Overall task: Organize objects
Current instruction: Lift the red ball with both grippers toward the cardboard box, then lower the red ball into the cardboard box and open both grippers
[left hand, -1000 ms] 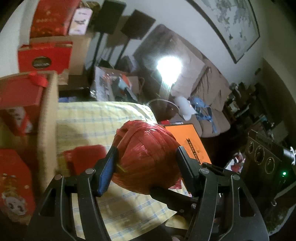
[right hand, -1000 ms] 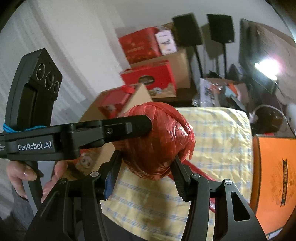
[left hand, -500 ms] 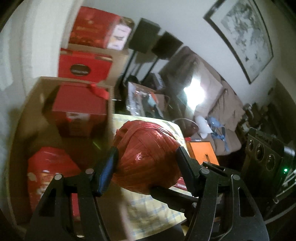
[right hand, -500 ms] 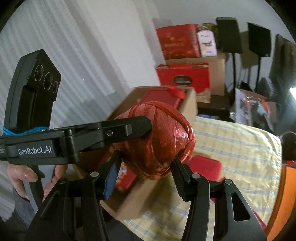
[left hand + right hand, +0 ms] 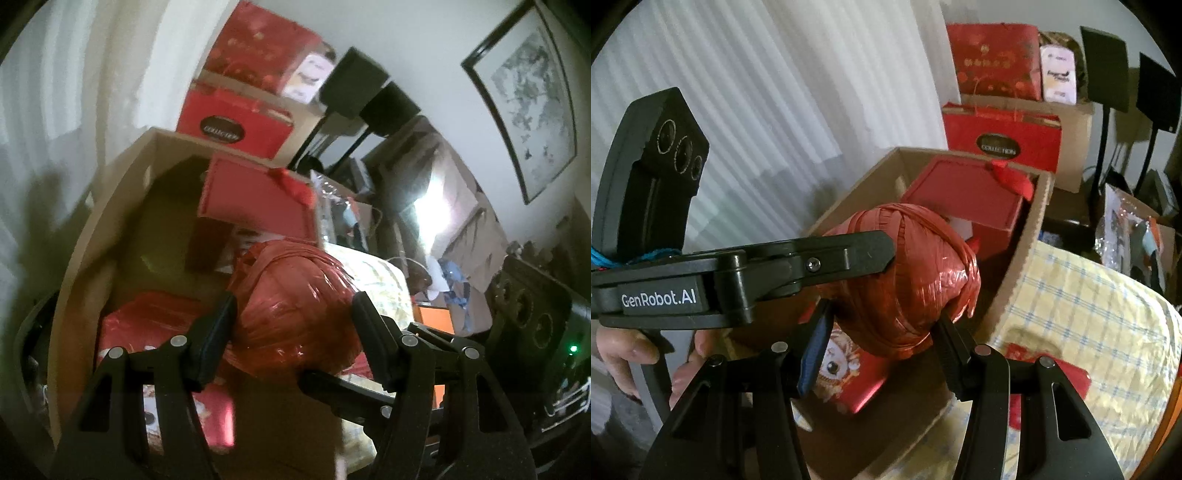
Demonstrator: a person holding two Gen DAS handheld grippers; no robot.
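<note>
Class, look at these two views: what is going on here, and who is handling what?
A person holds a round ball of red plastic ribbon with both grippers at once: the left gripper and the right gripper each clamp it. The ball hangs above an open brown cardboard box that already holds red gift boxes, beside a yellow checked tablecloth.

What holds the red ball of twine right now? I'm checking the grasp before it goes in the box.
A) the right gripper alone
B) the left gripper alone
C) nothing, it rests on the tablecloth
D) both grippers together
D: the red ball of twine sits clamped in the right gripper, with the left gripper closed on it too.
</note>
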